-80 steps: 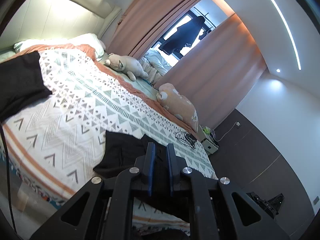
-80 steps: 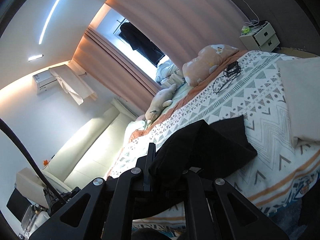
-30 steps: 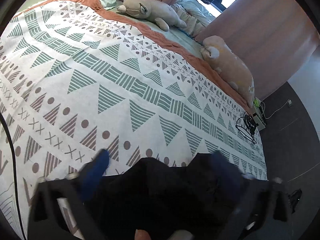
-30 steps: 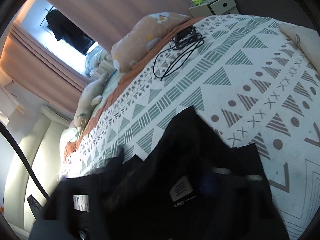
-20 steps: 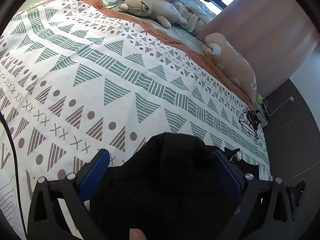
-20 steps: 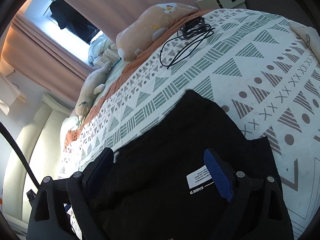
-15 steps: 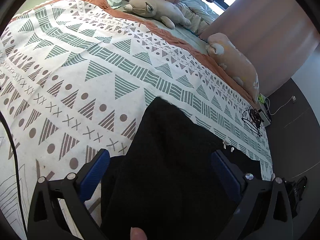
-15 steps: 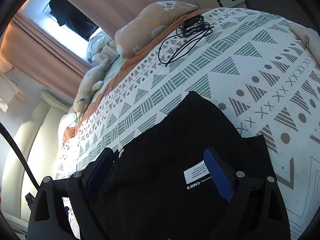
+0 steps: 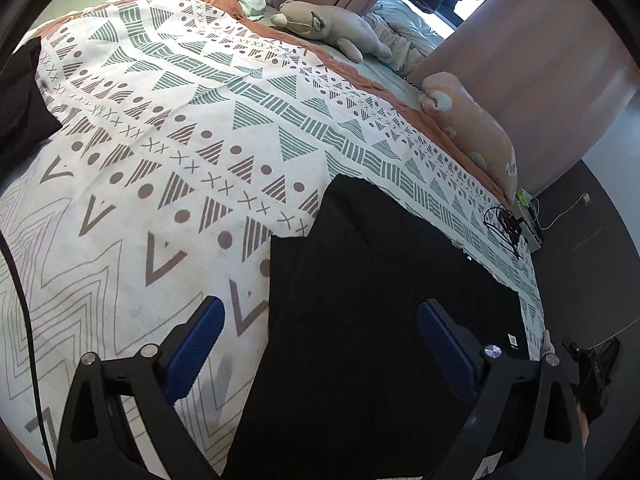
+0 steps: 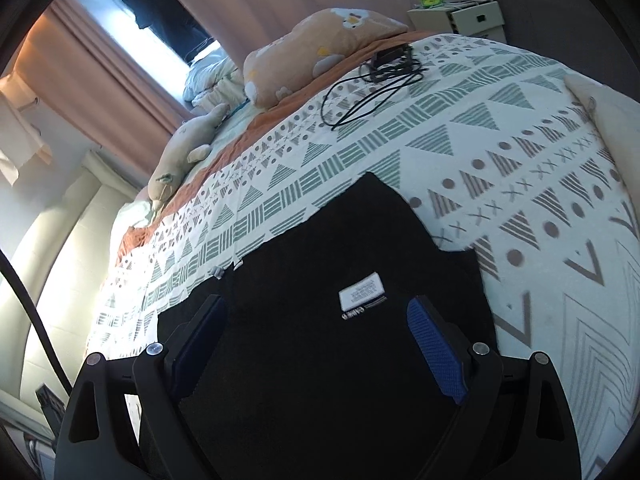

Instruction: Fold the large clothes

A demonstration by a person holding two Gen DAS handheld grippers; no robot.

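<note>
A large black garment (image 9: pixel 372 300) lies spread flat on the patterned bedspread (image 9: pixel 168 128). It also shows in the right wrist view (image 10: pixel 320 352), with a white label (image 10: pixel 362 292) facing up. My left gripper (image 9: pixel 320 340) is open and empty, its jaws wide apart above the garment's near left part. My right gripper (image 10: pixel 316 344) is open and empty above the garment, just below the label. A second dark garment (image 9: pixel 20 96) lies at the far left edge of the bed.
Two plush toys (image 9: pixel 332 28) (image 9: pixel 476 132) lie along the far side of the bed. A black cable with a charger (image 10: pixel 380 76) rests on the bedspread near the bedside cabinet (image 10: pixel 460 16). A cream folded item (image 10: pixel 604 108) lies at the right.
Both grippers were shut on the black garment and held it up; they have opened and let it go. The garment now lies flat on the bed, and both grippers have drawn back.
</note>
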